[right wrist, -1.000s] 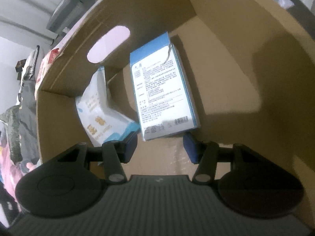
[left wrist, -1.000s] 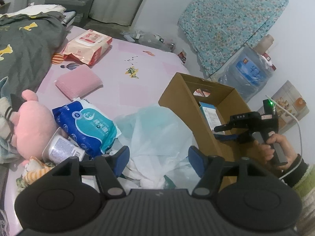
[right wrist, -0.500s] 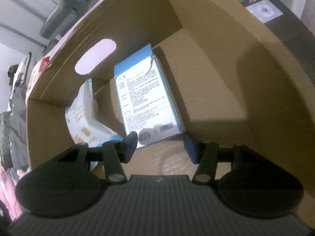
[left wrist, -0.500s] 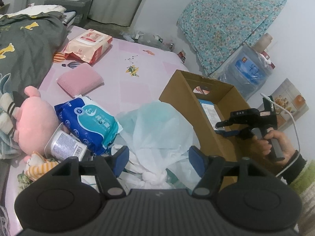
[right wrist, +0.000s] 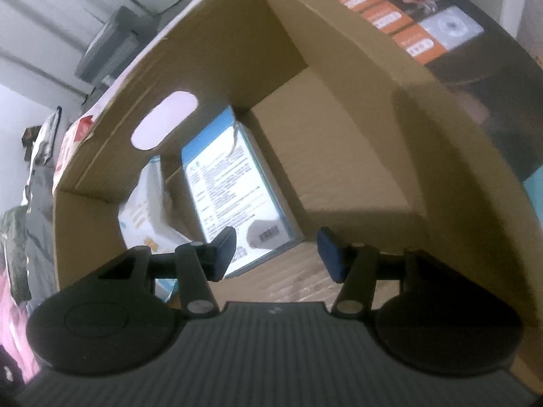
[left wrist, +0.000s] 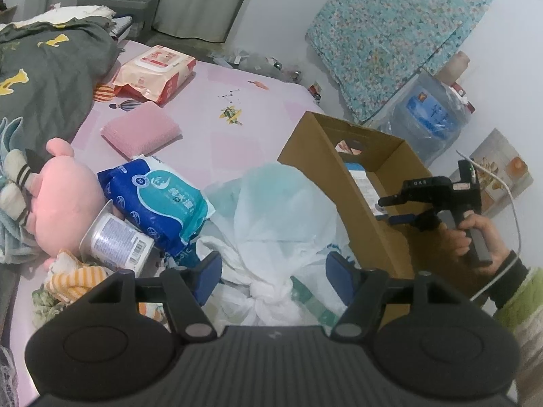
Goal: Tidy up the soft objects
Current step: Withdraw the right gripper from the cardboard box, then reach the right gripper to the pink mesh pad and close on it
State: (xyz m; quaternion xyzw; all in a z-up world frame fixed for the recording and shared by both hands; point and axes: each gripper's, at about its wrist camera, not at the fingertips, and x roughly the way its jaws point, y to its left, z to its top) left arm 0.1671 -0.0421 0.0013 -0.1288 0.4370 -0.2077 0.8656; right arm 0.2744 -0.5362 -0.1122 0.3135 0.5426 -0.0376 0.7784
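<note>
A brown cardboard box [left wrist: 322, 166] stands on the pink bed; it fills the right wrist view [right wrist: 356, 78]. Inside lie a blue-edged white pack [right wrist: 234, 190] and a second pale pack [right wrist: 142, 217]. My right gripper [right wrist: 276, 252] is open and empty above the box opening; it also shows in the left wrist view [left wrist: 393, 208]. My left gripper [left wrist: 275, 276] is open and empty above a knotted white plastic bag [left wrist: 278, 217]. A blue wipes pack [left wrist: 159, 203], a pink plush [left wrist: 64, 203], a pink pad [left wrist: 141, 132] and a red-and-white wipes pack [left wrist: 156, 71] lie to the left.
A white cup [left wrist: 115, 244] lies on its side by the plush. A dark green blanket [left wrist: 40, 78] covers the far left. A striped cloth [left wrist: 78, 278] lies near the bed edge. A water jug [left wrist: 431, 118] and patterned fabric [left wrist: 393, 30] stand by the wall.
My right gripper has pulled back and risen out of the box, empty, leaving the blue-edged pack inside. My left gripper has lifted slightly.
</note>
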